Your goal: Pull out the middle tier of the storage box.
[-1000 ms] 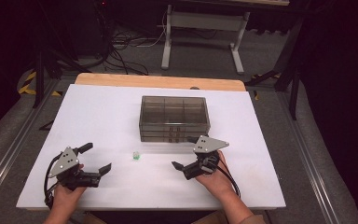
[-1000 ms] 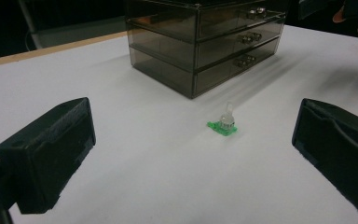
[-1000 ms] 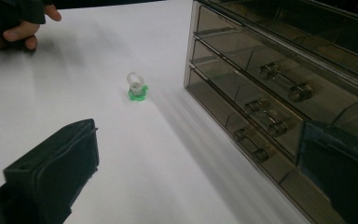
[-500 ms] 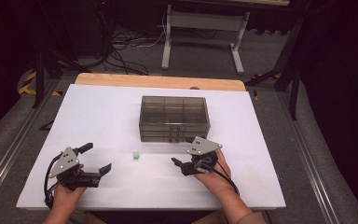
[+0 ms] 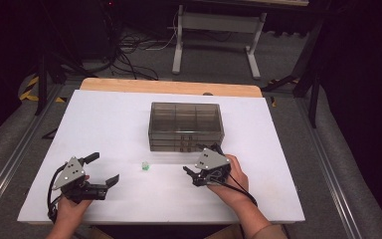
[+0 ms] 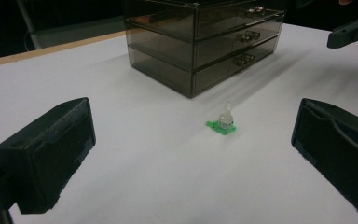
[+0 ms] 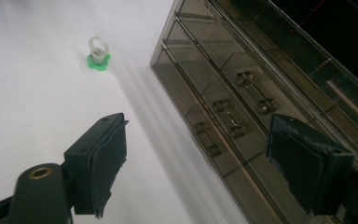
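A smoky see-through drawer box [image 5: 186, 127] stands mid-table, its handled drawer fronts [image 7: 230, 121] facing the person. A small clear piece on a green base [image 5: 145, 166] sits on the white table in front of the box's left corner. My left gripper [image 5: 104, 168] rests at the near left, open, with the green-based piece [image 6: 222, 123] a little ahead of its jaws [image 6: 193, 154]. My right gripper [image 5: 199, 162] is just in front of the box's right half, open. Its jaws [image 7: 203, 163] have just been closing partway and hold nothing. They point at the drawer handles, and the green-based piece [image 7: 98, 53] lies farther off.
The white table top [image 5: 104, 114] has a wooden strip [image 5: 169, 87] along its far edge. Beyond it the floor holds cables and a white stand [image 5: 219, 30]. One jaw of the right gripper [image 6: 354, 30] shows at the top right of the left gripper view.
The right gripper has shifted slightly left, closer to the drawer fronts, and its jaws have narrowed. The left gripper and the green-based piece have stayed put.
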Demonstrator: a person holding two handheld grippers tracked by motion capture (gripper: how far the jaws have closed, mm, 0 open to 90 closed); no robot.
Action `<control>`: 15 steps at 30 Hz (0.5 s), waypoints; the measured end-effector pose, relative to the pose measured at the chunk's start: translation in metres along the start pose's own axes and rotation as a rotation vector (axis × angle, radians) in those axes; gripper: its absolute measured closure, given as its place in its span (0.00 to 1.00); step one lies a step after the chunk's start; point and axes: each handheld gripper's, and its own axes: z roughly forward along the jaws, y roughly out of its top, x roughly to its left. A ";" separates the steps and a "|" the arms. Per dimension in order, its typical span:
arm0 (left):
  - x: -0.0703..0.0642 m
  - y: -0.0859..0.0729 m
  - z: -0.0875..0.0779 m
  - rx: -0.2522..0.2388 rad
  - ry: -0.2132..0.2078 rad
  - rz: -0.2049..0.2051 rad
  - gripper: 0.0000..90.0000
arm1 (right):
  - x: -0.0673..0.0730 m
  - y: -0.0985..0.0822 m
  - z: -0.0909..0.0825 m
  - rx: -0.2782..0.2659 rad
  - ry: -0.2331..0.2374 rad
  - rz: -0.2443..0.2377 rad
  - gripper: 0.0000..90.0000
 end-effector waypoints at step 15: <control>0.000 0.000 0.000 -0.001 -0.001 0.003 0.01 | 0.013 0.009 0.002 0.064 -0.137 -0.202 0.21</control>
